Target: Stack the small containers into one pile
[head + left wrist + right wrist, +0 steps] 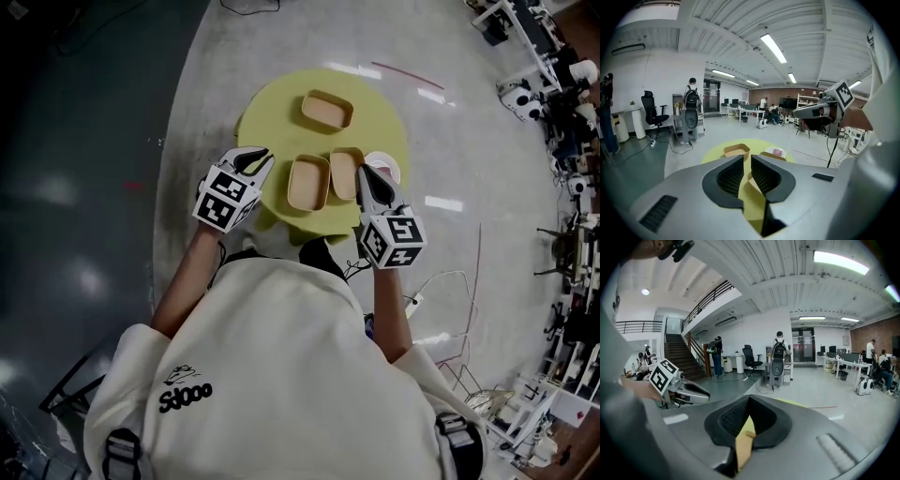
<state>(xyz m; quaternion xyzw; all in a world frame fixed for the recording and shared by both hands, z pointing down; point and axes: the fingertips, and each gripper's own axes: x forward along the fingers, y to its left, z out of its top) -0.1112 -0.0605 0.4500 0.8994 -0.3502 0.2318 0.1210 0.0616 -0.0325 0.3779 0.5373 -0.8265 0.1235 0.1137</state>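
White top (281,375) loomed nearest; left gripper (265,156) stood released, left container (308,183) just beyond its fingers; right gripper (362,171) was clenched, right container (341,174) under its fingers.

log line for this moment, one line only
left tongs: open, empty | right tongs: shut, near right container | middle container, far container: unstacked

A round yellow table (375,122) stands on the pale concrete floor (487,141), with a small white disc (382,165) near its edge (pinkish in the middle). Farther off are a black office chair (652,110), a person wearing a backpack (691,99) and a staircase (677,357).
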